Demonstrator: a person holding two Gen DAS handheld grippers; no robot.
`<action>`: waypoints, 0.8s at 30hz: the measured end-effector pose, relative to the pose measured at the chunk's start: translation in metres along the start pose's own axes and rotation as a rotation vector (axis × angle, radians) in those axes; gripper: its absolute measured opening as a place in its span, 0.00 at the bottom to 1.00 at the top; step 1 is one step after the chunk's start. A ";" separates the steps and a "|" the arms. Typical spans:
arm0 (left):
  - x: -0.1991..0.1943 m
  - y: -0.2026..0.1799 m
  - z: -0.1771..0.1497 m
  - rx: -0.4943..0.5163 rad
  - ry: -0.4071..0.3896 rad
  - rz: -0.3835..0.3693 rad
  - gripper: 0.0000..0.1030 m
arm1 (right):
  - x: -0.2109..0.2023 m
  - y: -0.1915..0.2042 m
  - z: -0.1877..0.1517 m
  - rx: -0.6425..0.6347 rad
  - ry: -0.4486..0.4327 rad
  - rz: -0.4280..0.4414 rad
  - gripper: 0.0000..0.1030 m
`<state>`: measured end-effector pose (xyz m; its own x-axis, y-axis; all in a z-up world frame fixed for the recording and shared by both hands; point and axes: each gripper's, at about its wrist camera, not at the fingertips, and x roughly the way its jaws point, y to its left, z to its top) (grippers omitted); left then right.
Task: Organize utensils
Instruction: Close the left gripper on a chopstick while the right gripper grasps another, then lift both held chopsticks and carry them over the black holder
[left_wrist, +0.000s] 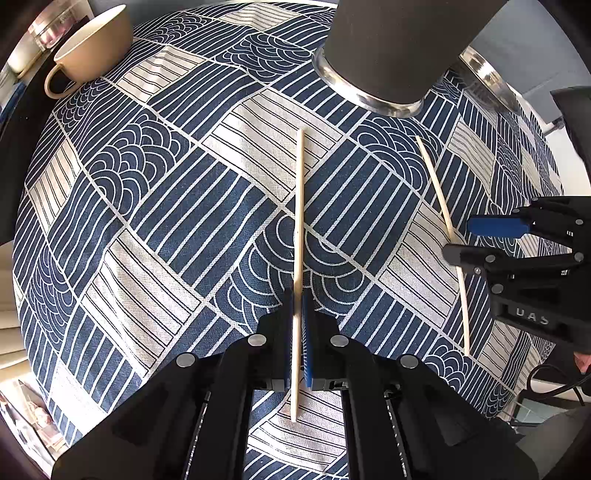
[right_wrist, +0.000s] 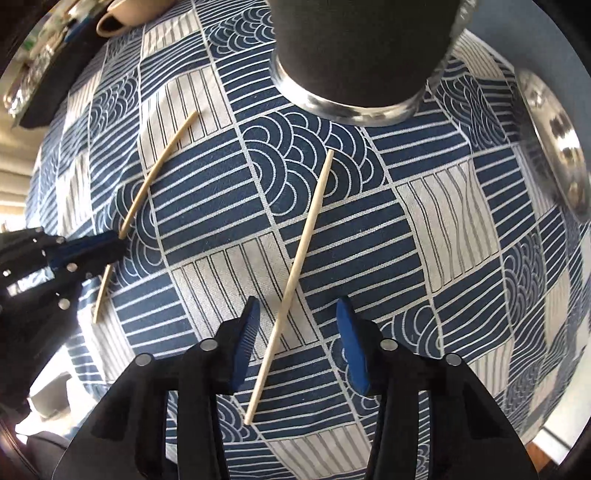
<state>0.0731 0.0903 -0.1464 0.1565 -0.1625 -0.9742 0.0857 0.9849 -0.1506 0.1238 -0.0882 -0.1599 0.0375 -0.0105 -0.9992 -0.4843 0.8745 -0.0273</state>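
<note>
- Your left gripper (left_wrist: 298, 325) pinches the left chopstick (left_wrist: 298, 236), lying on the desk's patterned cloth (left_wrist: 155, 206), long axis pointing toward the dark holder (left_wrist: 399, 48).
- Your right gripper (right_wrist: 295, 332), half spread, straddles the right chopstick (right_wrist: 295, 273), untouched, angled likewise.
- Holder's inside stays hidden.

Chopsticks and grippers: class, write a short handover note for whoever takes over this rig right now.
Left gripper: shut on the left chopstick, which lies on the patterned tablecloth.
Right gripper: open, its jaws either side of the right chopstick, pads not yet pressing on it.
The dark holder with the metal base stands upright beyond both chopsticks; a beige cup sits at the far left.
Done: one chopstick gripped.
Left: close on the second one, then probably lift both and put them in the holder.
</note>
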 end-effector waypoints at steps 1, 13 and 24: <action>0.001 -0.002 -0.001 -0.001 -0.001 -0.003 0.05 | -0.002 -0.001 -0.001 -0.005 -0.003 0.004 0.32; 0.001 -0.025 0.003 -0.010 0.038 -0.018 0.05 | -0.014 -0.052 -0.029 0.157 0.001 0.277 0.04; -0.036 -0.028 0.016 -0.027 -0.027 -0.017 0.05 | -0.069 -0.057 -0.042 0.096 -0.165 0.450 0.04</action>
<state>0.0803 0.0674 -0.1040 0.1820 -0.1802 -0.9667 0.0623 0.9832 -0.1715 0.1120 -0.1574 -0.0903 -0.0151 0.4493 -0.8933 -0.4016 0.8154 0.4169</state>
